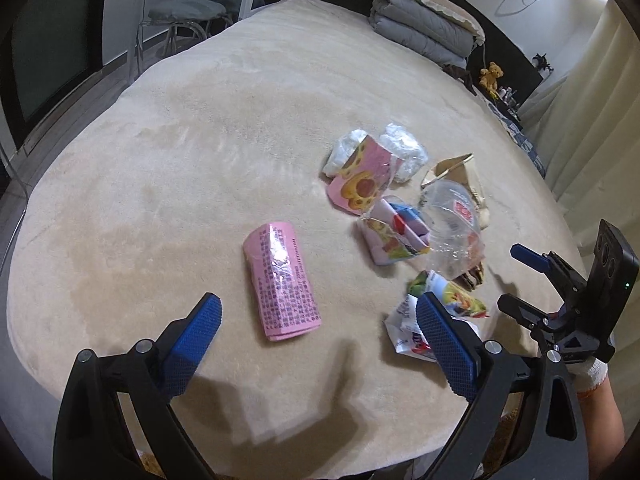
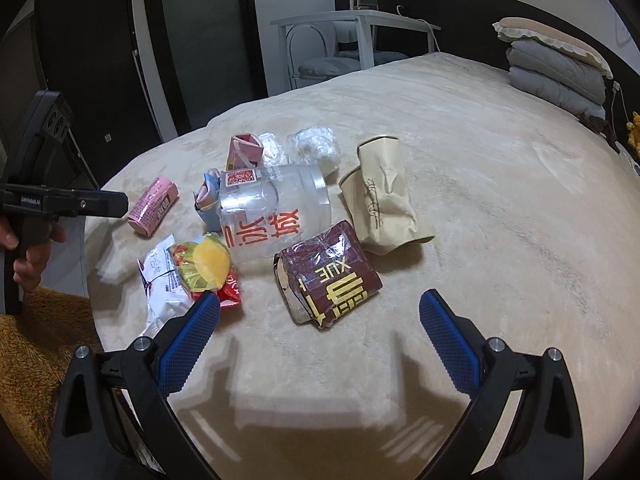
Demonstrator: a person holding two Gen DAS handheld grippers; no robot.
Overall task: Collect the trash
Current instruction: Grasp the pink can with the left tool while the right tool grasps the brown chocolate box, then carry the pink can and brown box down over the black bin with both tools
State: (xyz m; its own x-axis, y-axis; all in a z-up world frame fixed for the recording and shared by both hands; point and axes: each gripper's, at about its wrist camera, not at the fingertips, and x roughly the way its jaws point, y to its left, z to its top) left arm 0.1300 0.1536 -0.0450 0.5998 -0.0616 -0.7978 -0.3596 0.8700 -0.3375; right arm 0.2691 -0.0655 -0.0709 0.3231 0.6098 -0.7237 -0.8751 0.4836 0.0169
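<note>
Both grippers over the bed, angled down at the trash pile. No earlier look to compare.

L gripper: jaws spread wide, nothing between the pads, gripping nothing. Pink wrapper w/ printed text lies flat on the blanket just ahead, btwn the two fingers' lines, apart from the rest of the pile. My R-side finger sits in front of a crumpled white snack bag.

R gripper: also wide open, empty. Dark red cup sleeve w/ yellow lettering lies just ahead of it, tipped on its side. Left finger tip overlaps the edge of a red-and-white snack bag; can't tell if touching.

Rest of pile, R view: clear plastic cup w/ red print on its side, touching the dark red piece; tan paper cup crushed, lying beside it to the right; crumpled clear plastic behind; small pink carton at back.

Folded grey quilts w/ a pillow on top at far end of bed, well apart from trash. White desk beyond the foot.
</note>
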